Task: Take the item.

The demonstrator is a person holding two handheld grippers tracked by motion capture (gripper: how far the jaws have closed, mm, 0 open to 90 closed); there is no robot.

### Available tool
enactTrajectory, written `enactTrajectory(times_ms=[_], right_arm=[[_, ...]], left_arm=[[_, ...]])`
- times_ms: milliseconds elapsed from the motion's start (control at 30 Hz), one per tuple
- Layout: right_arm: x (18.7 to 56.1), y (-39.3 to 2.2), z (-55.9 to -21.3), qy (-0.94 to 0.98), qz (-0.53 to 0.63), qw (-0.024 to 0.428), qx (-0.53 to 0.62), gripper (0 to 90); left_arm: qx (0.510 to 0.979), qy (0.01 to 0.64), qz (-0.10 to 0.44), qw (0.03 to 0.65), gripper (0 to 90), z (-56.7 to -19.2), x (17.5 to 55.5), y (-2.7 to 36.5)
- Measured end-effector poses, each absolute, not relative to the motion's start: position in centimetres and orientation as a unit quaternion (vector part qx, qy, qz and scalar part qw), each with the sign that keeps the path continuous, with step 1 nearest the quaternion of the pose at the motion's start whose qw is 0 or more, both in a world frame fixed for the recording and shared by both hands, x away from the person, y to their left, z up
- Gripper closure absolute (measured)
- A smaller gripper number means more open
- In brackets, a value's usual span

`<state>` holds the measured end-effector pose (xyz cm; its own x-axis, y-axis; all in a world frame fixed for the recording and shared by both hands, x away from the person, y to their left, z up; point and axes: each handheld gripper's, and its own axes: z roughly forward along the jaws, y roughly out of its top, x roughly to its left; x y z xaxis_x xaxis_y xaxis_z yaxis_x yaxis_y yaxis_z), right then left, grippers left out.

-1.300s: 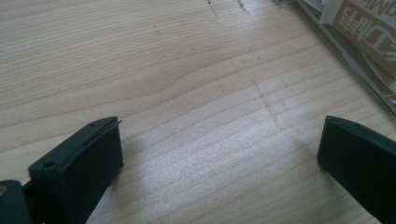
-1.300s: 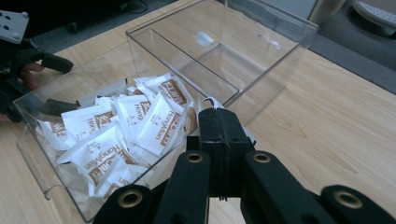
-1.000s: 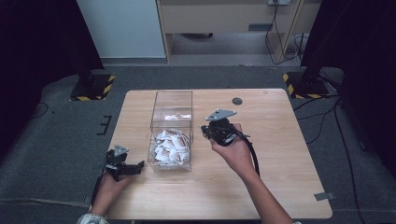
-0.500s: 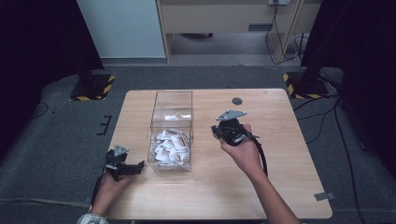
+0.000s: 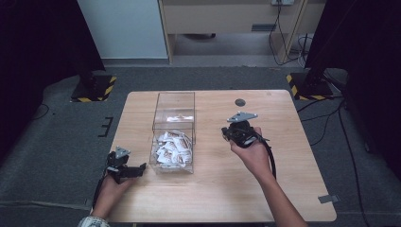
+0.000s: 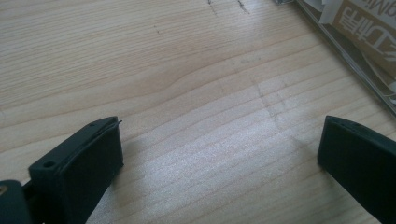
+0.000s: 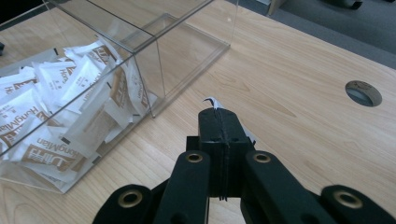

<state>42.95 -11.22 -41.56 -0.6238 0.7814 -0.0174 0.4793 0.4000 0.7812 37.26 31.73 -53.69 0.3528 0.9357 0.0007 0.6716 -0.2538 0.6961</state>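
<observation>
- I read "HongMian" in brown on the white sachets [image 7: 44, 140] inside my clear box [image 7: 154, 79].
- Their smaller print stays illegible to me.

High cam above, facing down; two close jaw cams, all sharing clear box [image 5: 173, 137] w/ sachets.

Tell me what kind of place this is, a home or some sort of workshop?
Most likely a lab or recording studio, not a home. A bare wooden table stands alone on grey carpet, black stands with hazard-striped bases flank it, and loose cables run across the floor behind.
</observation>
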Motion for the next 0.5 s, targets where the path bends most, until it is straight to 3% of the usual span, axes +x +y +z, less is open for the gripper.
enactTrajectory(times_ms=[500], right_arm=[[43.4, -12.8, -41.9, 0.805, 0.384, 0.203, 0.404, 90.0]], left_arm=[[0.762, 0.527, 0.214, 0.309, 0.0, -53.7, 37.3, 31.7]])
